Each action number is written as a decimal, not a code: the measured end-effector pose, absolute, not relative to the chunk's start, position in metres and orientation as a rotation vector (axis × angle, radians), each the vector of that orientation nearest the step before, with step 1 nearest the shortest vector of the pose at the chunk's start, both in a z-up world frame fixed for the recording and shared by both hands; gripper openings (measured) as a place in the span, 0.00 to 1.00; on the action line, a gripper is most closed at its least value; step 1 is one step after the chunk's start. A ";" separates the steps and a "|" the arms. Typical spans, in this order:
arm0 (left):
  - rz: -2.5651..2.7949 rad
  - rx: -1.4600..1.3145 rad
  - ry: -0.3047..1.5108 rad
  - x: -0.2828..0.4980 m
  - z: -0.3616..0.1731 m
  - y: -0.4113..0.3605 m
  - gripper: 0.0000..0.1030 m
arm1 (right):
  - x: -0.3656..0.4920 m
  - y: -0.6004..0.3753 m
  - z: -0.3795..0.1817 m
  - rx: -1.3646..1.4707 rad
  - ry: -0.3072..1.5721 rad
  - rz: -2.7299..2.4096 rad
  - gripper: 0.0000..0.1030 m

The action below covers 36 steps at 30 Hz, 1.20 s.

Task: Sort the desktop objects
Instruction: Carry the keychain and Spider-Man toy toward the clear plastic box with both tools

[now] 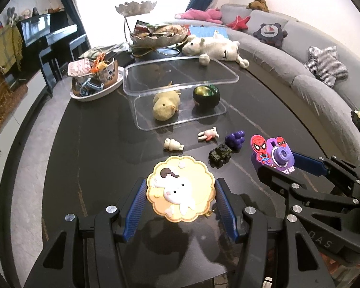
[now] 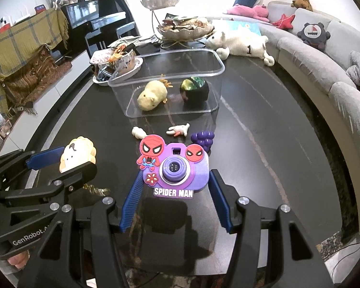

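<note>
Both handheld grippers as I see them through my two wrist cameras

My left gripper (image 1: 180, 206) and right gripper (image 2: 175, 201) share one build: matte black linkage arms joined by round silver screw heads, each ending in two ribbed blue finger pads (image 1: 135, 212). From the right wrist view I read white "GenRobot" lettering (image 2: 31, 236) on the left unit's black body; from the left wrist view, grey letters "DAS" (image 1: 320, 240) on the right unit

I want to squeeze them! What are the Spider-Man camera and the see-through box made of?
Spider-Man camera: looks like soft matte rubber or silicone, with raised flat cartoon shapes; I can't be sure it squishes. See-through box: probably hard clear plastic, since its walls are glossy and hold their shape, and the toys inside show through.
</note>
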<state>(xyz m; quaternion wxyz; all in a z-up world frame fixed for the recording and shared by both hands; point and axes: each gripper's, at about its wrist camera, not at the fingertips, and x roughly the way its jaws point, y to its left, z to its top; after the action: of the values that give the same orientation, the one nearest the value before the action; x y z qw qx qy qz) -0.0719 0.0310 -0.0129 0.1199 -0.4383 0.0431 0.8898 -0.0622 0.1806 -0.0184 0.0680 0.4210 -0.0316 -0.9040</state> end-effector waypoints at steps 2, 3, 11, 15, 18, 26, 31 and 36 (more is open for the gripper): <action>2.606 -1.274 0.124 -0.071 -0.009 0.031 0.52 | -0.061 0.180 -0.015 1.258 -0.095 -2.726 0.51; 2.608 -1.271 0.124 -0.070 -0.008 0.030 0.52 | -0.061 0.180 -0.013 1.254 -0.095 -2.727 0.51; 2.625 -1.254 0.124 -0.069 0.002 0.029 0.52 | -0.059 0.179 -0.004 1.233 -0.094 -2.734 0.51; 2.630 -1.244 0.118 -0.068 0.006 0.029 0.52 | -0.059 0.178 0.001 1.219 -0.090 -2.740 0.51; 2.638 -1.229 0.117 -0.068 0.010 0.028 0.52 | -0.059 0.178 0.005 1.206 -0.090 -2.745 0.51; 2.654 -1.205 0.114 -0.068 0.022 0.026 0.52 | -0.059 0.177 0.016 1.185 -0.095 -2.752 0.51; 2.678 -1.180 0.124 -0.067 0.030 0.025 0.52 | -0.059 0.176 0.022 1.173 -0.111 -2.750 0.51; 2.692 -1.168 0.120 -0.067 0.035 0.025 0.52 | -0.059 0.175 0.028 1.151 -0.110 -2.758 0.51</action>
<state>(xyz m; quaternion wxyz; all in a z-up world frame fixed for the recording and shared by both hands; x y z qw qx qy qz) -0.0673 0.0246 0.0354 0.1023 -0.3958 0.0405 0.9117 -0.0594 0.1753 0.0279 0.0756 0.3839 -0.0368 -0.9195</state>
